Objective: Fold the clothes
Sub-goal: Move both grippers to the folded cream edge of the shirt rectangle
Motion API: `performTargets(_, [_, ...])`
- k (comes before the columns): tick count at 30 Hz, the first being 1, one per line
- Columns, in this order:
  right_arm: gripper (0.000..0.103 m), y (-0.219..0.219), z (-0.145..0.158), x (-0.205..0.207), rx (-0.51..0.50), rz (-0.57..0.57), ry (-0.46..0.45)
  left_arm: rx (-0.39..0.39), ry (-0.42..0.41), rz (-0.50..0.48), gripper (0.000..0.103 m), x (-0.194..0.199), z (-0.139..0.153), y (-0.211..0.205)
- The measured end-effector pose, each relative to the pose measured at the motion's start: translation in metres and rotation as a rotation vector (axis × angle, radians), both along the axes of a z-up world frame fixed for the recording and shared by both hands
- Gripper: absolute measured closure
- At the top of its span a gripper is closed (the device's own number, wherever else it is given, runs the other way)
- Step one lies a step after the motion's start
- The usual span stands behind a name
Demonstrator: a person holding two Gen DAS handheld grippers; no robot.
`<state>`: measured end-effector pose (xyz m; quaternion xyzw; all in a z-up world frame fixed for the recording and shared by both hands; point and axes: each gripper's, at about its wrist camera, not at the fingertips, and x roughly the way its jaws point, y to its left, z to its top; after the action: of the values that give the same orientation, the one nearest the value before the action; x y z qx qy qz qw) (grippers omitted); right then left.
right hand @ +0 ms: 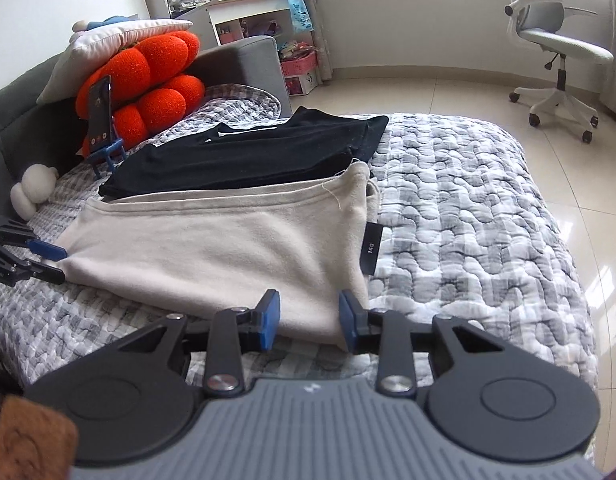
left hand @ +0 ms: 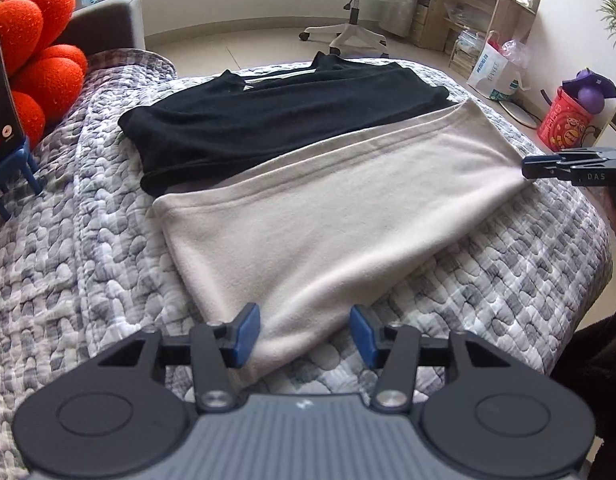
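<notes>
Beige garment (left hand: 327, 216) lies partly folded on the quilted bed (left hand: 88, 260) beside a folded black one (left hand: 268, 120), each near corner between unclosed left gripper (left hand: 304, 336) and right gripper (right hand: 308, 320) jaws, awaiting another fold.

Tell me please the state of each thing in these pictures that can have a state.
Beige garment: folded flat on the quilt, partly over the black one.
Black garment: folded, lying flat.
Left gripper: fingers open around a beige corner.
Right gripper: fingers open around another beige corner.
Phone: upright on a blue stand, screen on.
</notes>
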<state>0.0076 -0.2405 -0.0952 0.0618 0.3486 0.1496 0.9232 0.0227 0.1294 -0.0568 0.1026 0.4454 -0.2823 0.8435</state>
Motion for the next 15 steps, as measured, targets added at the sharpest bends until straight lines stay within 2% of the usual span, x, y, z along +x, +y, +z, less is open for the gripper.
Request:
performTargets(4, [0.062,-0.004,0.005,0.001,-0.025,-0.042,0.024,-0.041,0.022,0.047,0.047,0.002,0.005,0.004])
performTargets(7, [0.062,-0.013,0.006,0.007,-0.003,-0.096,0.074,-0.130,0.044,0.109,0.040,0.008,0.013,0.015])
performTargets(12, [0.062,-0.042,0.008,0.013,0.233,-0.189,0.156,-0.276,0.129,0.248,0.035,0.021,0.016,0.039])
performTargets(15, [0.062,-0.052,0.011,0.014,0.339,-0.224,0.201,-0.309,0.203,0.342,0.030,0.029,0.009,0.054])
